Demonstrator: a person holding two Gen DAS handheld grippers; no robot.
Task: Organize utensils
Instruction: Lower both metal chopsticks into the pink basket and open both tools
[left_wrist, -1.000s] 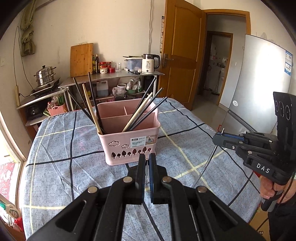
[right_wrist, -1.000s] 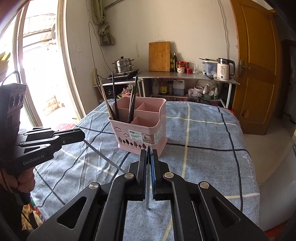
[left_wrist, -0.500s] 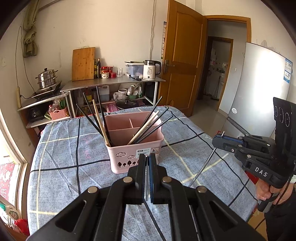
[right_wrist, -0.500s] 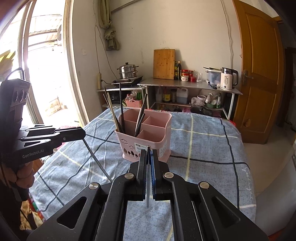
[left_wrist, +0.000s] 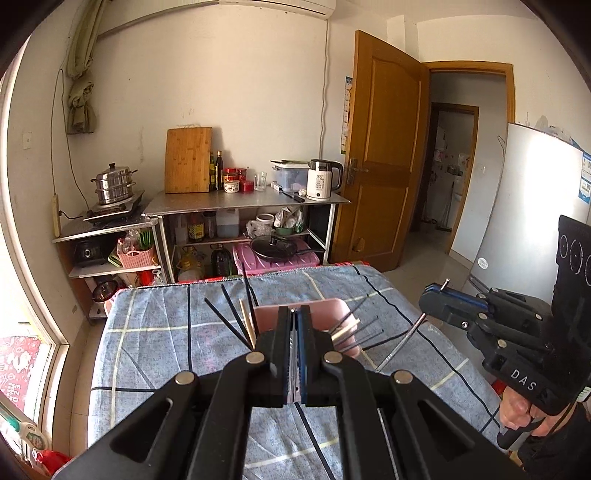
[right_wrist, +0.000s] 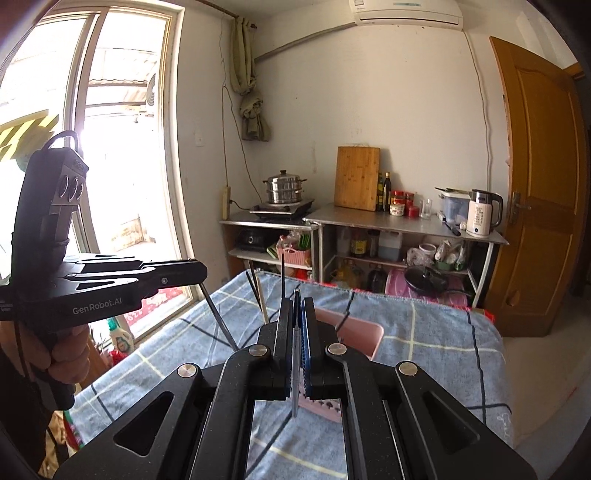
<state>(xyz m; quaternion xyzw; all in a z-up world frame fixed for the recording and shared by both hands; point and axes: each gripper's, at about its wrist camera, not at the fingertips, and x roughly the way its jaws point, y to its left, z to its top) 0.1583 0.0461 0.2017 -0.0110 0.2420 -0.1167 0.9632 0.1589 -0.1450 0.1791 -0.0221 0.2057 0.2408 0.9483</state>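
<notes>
A pink utensil basket (left_wrist: 325, 314) stands on the blue checked table (left_wrist: 155, 332), mostly hidden behind my left gripper (left_wrist: 294, 317). Several black and pale chopsticks (left_wrist: 236, 321) stick out of it. The left gripper is shut on a thin metal chopstick (left_wrist: 293, 354), also seen hanging down in the right wrist view (right_wrist: 218, 321). My right gripper (right_wrist: 297, 310) is shut on a metal chopstick (right_wrist: 295, 369), which hangs down from it in the left wrist view (left_wrist: 399, 343). Both grippers are held above and in front of the basket (right_wrist: 358, 332).
Metal shelves (left_wrist: 243, 206) with a kettle, cutting board, steamer pot and bottles stand beyond the table's far edge. A wooden door (left_wrist: 380, 147) and a fridge (left_wrist: 532, 206) are at the right. A window (right_wrist: 92, 147) is at the left.
Both grippers have risen and tilted up, each still holding its chopstick. The basket has dropped low in both views and is now largely hidden behind the fingers.
</notes>
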